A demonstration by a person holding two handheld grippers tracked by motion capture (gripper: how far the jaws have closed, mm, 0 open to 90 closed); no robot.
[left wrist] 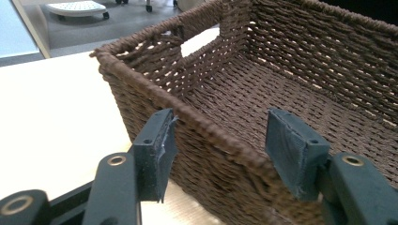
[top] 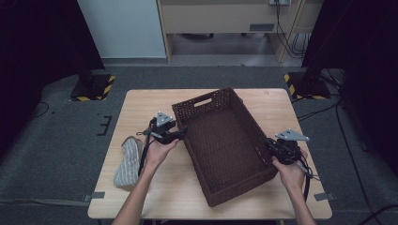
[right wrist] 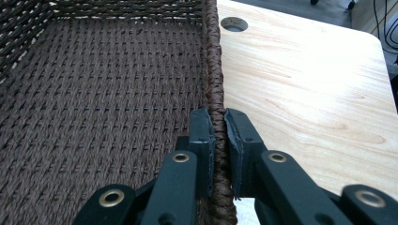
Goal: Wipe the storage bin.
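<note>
The right gripper (right wrist: pixel 219 140) is clamping the rim of the brown wicker basket (top: pixel 225 140), its wall pinched between both pads. The left gripper (left wrist: pixel 218 150) is straddling the opposite wall with jaws spread, pads not pressing. A striped cloth (top: pixel 127 161) is lying behind it.

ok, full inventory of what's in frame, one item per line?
basket: 1, dark brown woven, empty, mid-table, set at an angle
cloth: 1, grey and white striped, left part of the table
table: 1, light wood, with a round hole near one corner
floor stands: 2, black with yellow-black striped bases, beyond the table's far corners
left tongs: 1, black, open astride the basket's left rim
right tongs: 1, black, shut on the basket's right rim
forearms: 2, entering from the bottom edge
</note>
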